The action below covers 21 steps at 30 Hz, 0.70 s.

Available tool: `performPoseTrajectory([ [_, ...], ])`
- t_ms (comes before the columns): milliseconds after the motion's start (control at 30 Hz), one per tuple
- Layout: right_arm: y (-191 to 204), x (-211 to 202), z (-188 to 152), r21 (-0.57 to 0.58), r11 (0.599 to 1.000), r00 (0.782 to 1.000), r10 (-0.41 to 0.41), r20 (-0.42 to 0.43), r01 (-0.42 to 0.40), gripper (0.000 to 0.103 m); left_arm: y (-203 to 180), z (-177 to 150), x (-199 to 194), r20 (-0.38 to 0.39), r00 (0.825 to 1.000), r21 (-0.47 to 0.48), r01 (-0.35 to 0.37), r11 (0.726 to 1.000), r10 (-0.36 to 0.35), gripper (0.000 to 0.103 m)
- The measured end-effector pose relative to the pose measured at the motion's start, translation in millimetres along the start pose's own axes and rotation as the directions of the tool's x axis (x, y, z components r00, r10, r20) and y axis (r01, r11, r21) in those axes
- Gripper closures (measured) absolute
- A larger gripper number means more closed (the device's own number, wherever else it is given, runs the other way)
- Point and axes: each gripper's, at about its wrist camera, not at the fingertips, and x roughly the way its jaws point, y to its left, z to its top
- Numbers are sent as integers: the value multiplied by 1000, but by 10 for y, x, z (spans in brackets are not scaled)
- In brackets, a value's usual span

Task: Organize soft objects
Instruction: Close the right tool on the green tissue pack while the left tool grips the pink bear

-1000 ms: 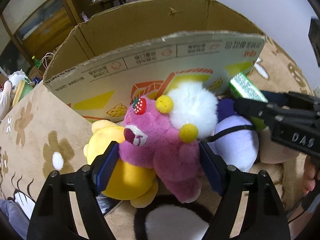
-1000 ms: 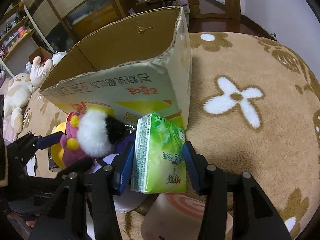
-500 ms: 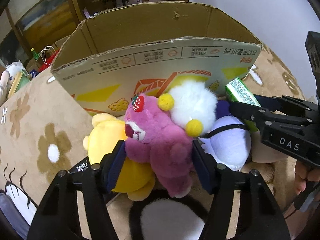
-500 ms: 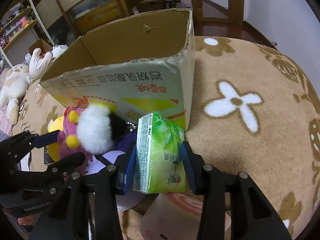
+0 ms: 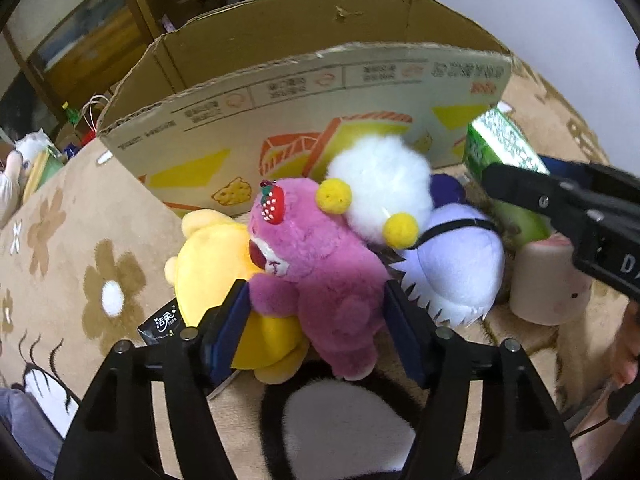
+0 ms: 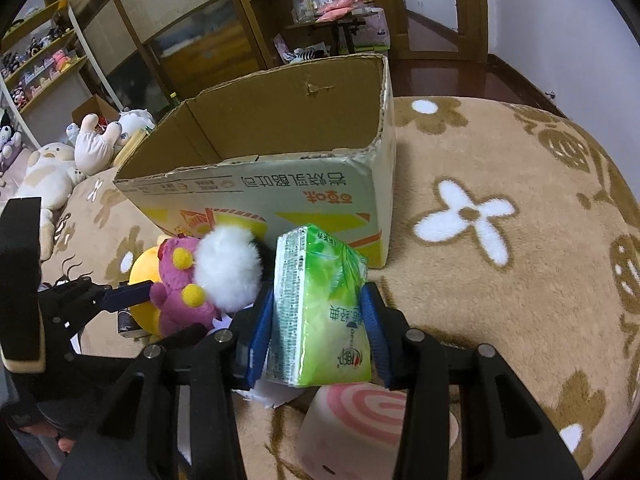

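A pink plush bear (image 5: 320, 264) with a strawberry on its head lies on a yellow plush (image 5: 208, 256), in front of the open cardboard box (image 5: 304, 92). My left gripper (image 5: 316, 328) has its pads against the bear's sides; its jaws are opening slightly with the bear still between them. A white pom-pom plush (image 5: 380, 184) and a lavender plush (image 5: 460, 264) lean on the bear. My right gripper (image 6: 316, 304) is shut on a green tissue pack (image 6: 320, 312), held off the rug near the box's front right corner (image 6: 380, 208).
A pink swirl roll cushion (image 6: 360, 412) sits under the tissue pack. A black packet (image 5: 160, 324) peeks from under the yellow plush. The flower-patterned rug (image 6: 500, 280) stretches right. Stuffed animals (image 6: 48, 172) and wooden shelves (image 6: 248, 20) are beyond the box.
The left jaws came in from wide apart onto the pink bear. The right gripper rose a little with the tissue pack, and more of the box's inside shows.
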Motion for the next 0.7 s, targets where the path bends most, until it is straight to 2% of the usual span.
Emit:
performPoseTrajectory([
  [200, -1, 14, -17, 4, 1000, 1000, 0, -11, 0, 58, -138, 13, 55, -8, 1000, 40, -24, 999, 24, 24],
  [367, -37, 66, -12, 12, 1000, 1000, 2, -21, -2, 57, -101, -16, 92, -4, 1000, 44, -29, 999, 29, 23],
  [467, -38, 106, -15, 4, 1000, 1000, 4, -27, -4, 58, -51, -35, 64, 2, 1000, 36, -23, 999, 23, 35],
  [633, -6, 90, -17, -3, 1000, 1000, 9, -15, -9, 59, 96, -51, -38, -3, 998, -52, 60, 997, -60, 57],
  [700, 2, 64, -12, -4, 1000, 1000, 17, -5, -17, 59, 108, -57, -69, -4, 997, -64, 78, 995, -79, 61],
])
